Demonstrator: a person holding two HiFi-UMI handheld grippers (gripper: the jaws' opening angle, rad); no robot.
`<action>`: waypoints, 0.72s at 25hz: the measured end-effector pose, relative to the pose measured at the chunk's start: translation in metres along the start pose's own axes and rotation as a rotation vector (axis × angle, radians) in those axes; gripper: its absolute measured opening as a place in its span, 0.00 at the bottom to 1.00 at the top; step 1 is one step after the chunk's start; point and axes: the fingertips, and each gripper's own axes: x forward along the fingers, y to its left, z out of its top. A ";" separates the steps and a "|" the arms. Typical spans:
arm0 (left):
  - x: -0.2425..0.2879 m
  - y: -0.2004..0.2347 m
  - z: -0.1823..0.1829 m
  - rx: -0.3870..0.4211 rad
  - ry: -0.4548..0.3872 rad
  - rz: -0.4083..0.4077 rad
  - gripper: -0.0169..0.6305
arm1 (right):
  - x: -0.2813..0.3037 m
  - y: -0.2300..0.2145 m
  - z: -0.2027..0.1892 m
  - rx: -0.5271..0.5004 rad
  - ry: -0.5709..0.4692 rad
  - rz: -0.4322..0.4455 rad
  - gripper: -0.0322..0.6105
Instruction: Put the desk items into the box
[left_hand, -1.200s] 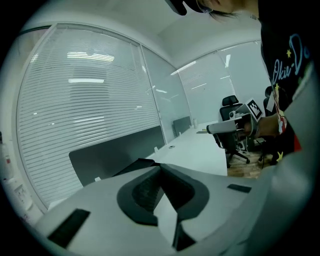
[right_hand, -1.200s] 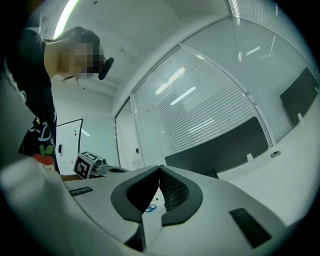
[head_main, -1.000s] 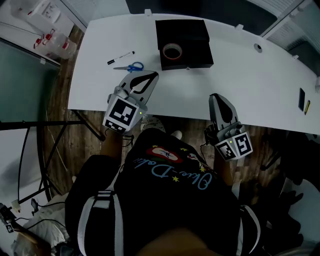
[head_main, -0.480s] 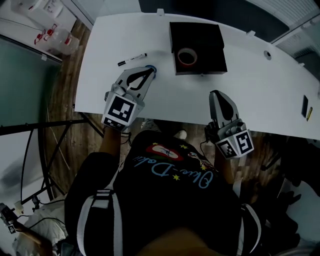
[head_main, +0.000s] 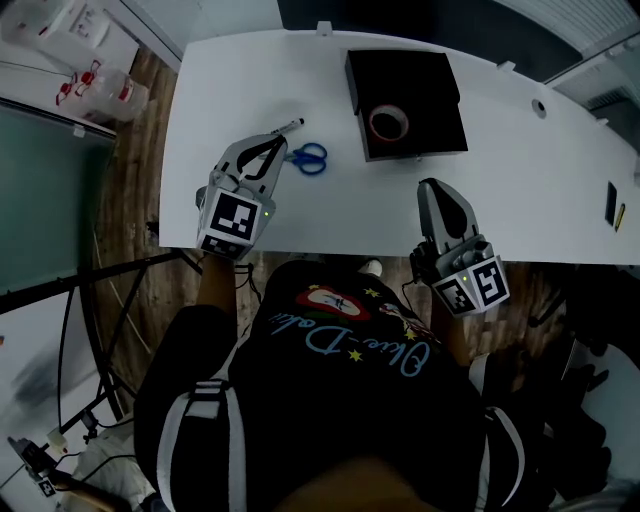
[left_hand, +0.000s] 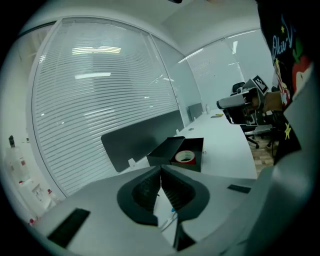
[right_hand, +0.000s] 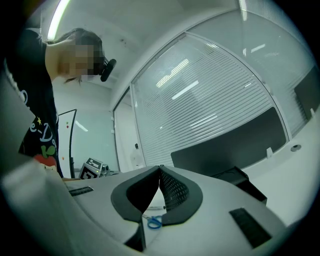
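A black box (head_main: 405, 80) stands open on the white desk (head_main: 520, 190), with a roll of tape (head_main: 388, 123) inside it. Blue-handled scissors (head_main: 308, 156) lie left of the box. A marker (head_main: 291, 125) pokes out from behind my left gripper (head_main: 272, 141), which hovers over the desk just left of the scissors, shut and holding nothing. My right gripper (head_main: 431, 188) hangs near the desk's front edge, below the box, also shut and holding nothing. The left gripper view shows the box (left_hand: 167, 148) and tape (left_hand: 186, 157) ahead. Below the jaws of the right gripper view lie the scissors (right_hand: 154, 221).
A dark phone (head_main: 604, 203) lies at the desk's far right. A cable hole (head_main: 541, 107) sits right of the box. A grey partition (left_hand: 140, 137) runs along the desk's far side. Plastic containers (head_main: 95, 80) stand on the floor at left.
My left gripper has moved out over the desk and leftward, passing over the scissors to the marker. Relative to the box, the right gripper has drifted a little left.
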 end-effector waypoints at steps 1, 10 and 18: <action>0.001 0.004 -0.004 0.000 0.005 -0.005 0.07 | 0.003 0.002 -0.001 -0.001 0.003 -0.002 0.10; 0.019 0.024 -0.040 0.013 0.043 -0.057 0.12 | 0.025 0.012 -0.013 -0.006 0.026 -0.042 0.10; 0.042 0.032 -0.075 0.046 0.115 -0.145 0.17 | 0.038 0.018 -0.024 -0.005 0.040 -0.096 0.10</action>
